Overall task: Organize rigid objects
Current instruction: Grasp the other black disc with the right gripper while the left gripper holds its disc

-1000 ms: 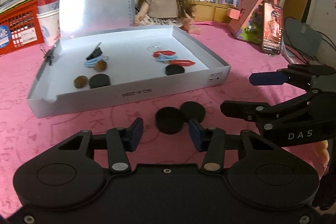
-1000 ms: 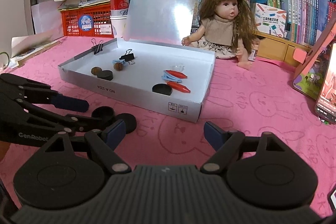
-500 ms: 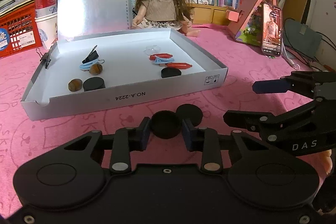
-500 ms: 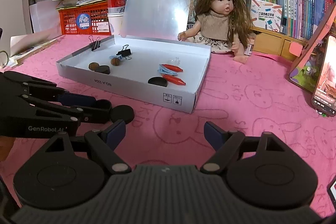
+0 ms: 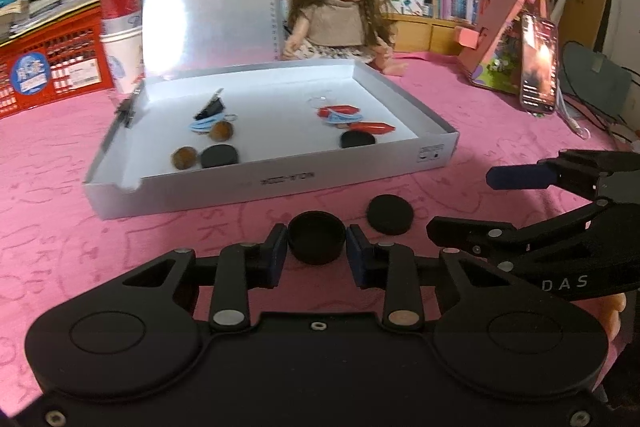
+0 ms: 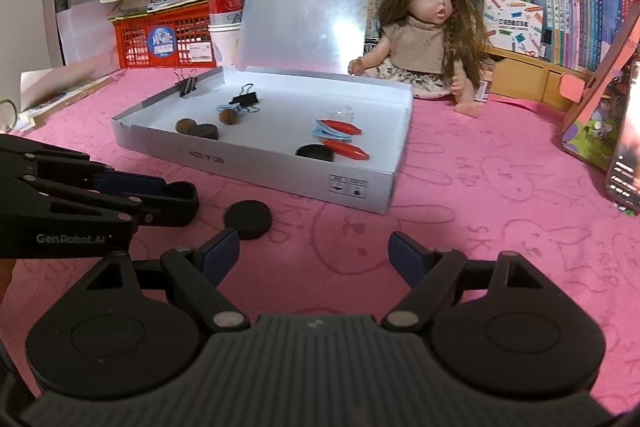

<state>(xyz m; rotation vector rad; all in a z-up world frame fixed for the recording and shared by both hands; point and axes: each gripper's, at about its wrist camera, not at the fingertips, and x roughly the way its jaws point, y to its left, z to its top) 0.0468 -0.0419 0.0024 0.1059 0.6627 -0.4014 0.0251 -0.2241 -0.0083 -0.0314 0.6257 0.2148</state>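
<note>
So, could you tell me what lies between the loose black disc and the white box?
Nothing: only bare pink cloth separates the disc from the box, clearest in the right wrist view.

Your left gripper (image 5: pixel 317 250) is matte black — two rounded housings with shallow discs, slim link bars on silver pivot pins, small screws along the body, and dark blue pads (image 5: pixel 279 247) on its fingers. Your right gripper (image 6: pixel 314 254) has the same build, with a ribbed grey centre panel. White lettering marks their sides — "DAS" on the right, "GenRobot.AI" on the left.
</note>
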